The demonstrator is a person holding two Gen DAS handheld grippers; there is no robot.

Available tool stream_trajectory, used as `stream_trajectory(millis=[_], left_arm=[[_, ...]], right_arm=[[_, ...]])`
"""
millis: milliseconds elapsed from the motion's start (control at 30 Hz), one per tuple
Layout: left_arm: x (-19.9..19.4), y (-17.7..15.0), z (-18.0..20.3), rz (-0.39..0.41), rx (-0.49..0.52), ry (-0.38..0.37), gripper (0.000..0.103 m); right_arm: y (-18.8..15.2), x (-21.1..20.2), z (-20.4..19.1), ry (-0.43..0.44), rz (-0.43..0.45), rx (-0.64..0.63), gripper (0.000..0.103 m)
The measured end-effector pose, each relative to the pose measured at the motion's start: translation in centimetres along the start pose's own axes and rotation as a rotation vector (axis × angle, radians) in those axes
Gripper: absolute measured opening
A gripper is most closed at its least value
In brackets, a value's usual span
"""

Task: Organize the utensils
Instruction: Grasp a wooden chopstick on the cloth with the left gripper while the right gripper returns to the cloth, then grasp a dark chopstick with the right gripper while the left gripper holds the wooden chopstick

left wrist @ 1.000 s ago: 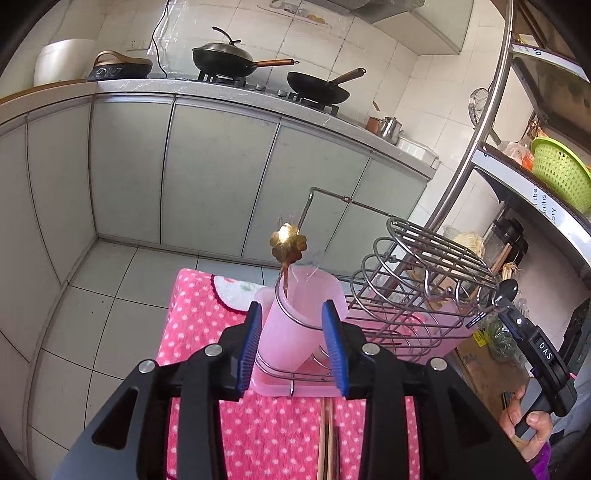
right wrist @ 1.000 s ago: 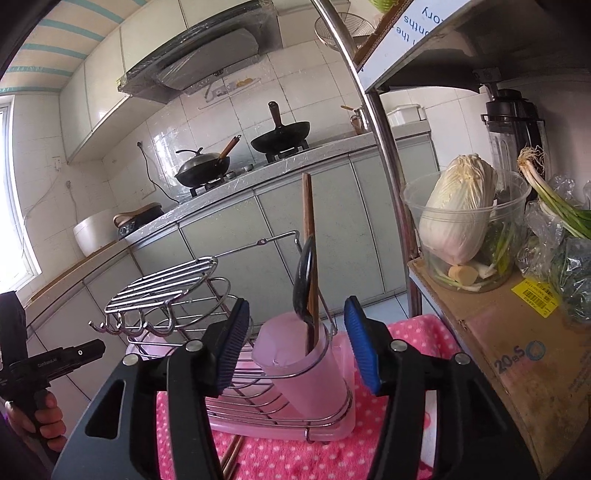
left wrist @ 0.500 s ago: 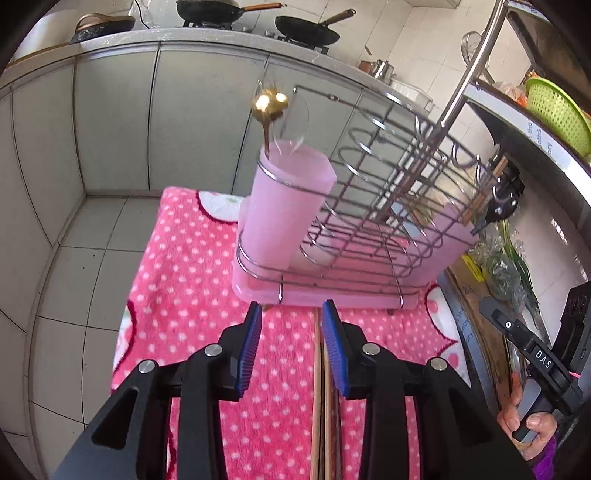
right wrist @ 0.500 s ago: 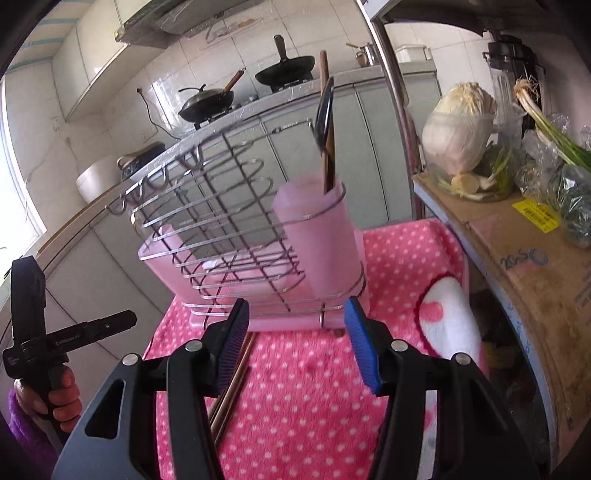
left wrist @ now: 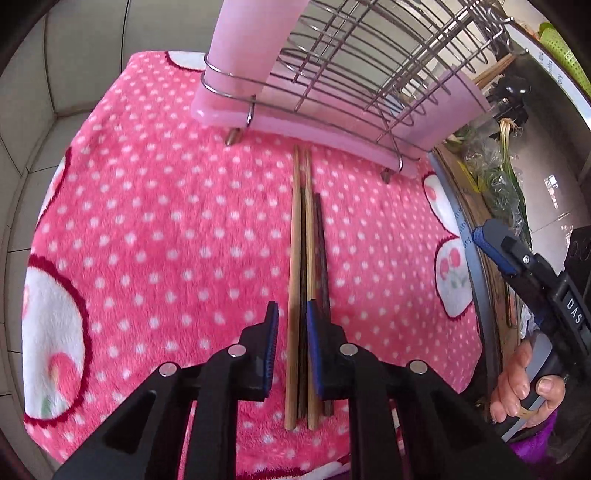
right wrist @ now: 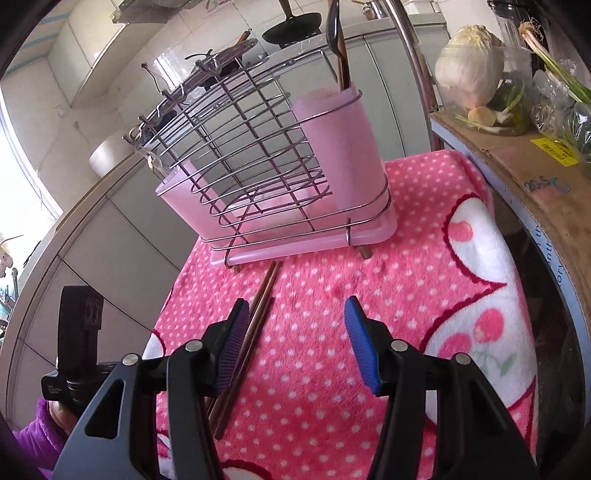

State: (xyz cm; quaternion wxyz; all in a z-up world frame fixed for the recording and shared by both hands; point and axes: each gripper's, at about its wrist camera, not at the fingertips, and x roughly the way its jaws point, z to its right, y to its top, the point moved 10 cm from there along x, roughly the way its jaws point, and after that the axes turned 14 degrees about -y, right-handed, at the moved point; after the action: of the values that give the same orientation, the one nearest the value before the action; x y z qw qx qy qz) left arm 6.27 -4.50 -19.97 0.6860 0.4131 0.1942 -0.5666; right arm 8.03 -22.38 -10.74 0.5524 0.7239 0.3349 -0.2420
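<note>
A bundle of chopsticks (left wrist: 306, 280) is laid flat on the pink dotted blanket (left wrist: 166, 206), its long axis running straight ahead along the fingers of the left gripper (left wrist: 290, 325). The far tips are pointed toward the base of the wire utensil rack (left wrist: 351, 66), stopping just short of its pink drip tray (left wrist: 332, 129); the near ends are seen below and behind the fingertips. Two pale sticks and at least two darker ones are counted, lying side by side and touching. The left gripper is lowered over the bundle with its jaws parted narrowly: the pale left stick and a dark one are framed between the blue pads (left wrist: 272, 332), a small gap is left on the left side, and the right pad is set over the right-hand sticks. No grip is closed on them.

In the right wrist view the same chopsticks (right wrist: 255, 321) are seen passing just outside and beneath the left finger of the right gripper (right wrist: 293, 339), slanting up toward the rack (right wrist: 258, 147). The right gripper is held wide apart, with only blanket (right wrist: 369, 295) between its fingers. A dark spoon (right wrist: 334, 26) and a wooden handle are stood upright in the pink cup (right wrist: 343, 147) at the rack's right end, ahead of the fingers.
</note>
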Motion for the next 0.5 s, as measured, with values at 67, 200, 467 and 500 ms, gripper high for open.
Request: stream_trajectory(millis=[67, 200, 467, 500], left_arm=[[0.6, -0.9, 0.1, -0.024, 0.008, 0.016, 0.015], [1.7, -2.3, 0.5, -0.057, 0.026, 0.033, 0.015], [2.6, -2.8, 2.1, -0.087, 0.036, 0.029, 0.007], [2.5, -2.9, 2.1, -0.091, 0.030, 0.020, 0.007]], right_arm=[[-0.1, 0.1, -0.1, 0.004, -0.007, -0.003, 0.054], [-0.6, 0.1, -0.2, 0.014, -0.017, -0.006, 0.054], [-1.7, 1.0, -0.9, 0.031, -0.058, -0.016, 0.054], [-1.9, 1.2, -1.1, 0.035, -0.068, -0.020, 0.054]])
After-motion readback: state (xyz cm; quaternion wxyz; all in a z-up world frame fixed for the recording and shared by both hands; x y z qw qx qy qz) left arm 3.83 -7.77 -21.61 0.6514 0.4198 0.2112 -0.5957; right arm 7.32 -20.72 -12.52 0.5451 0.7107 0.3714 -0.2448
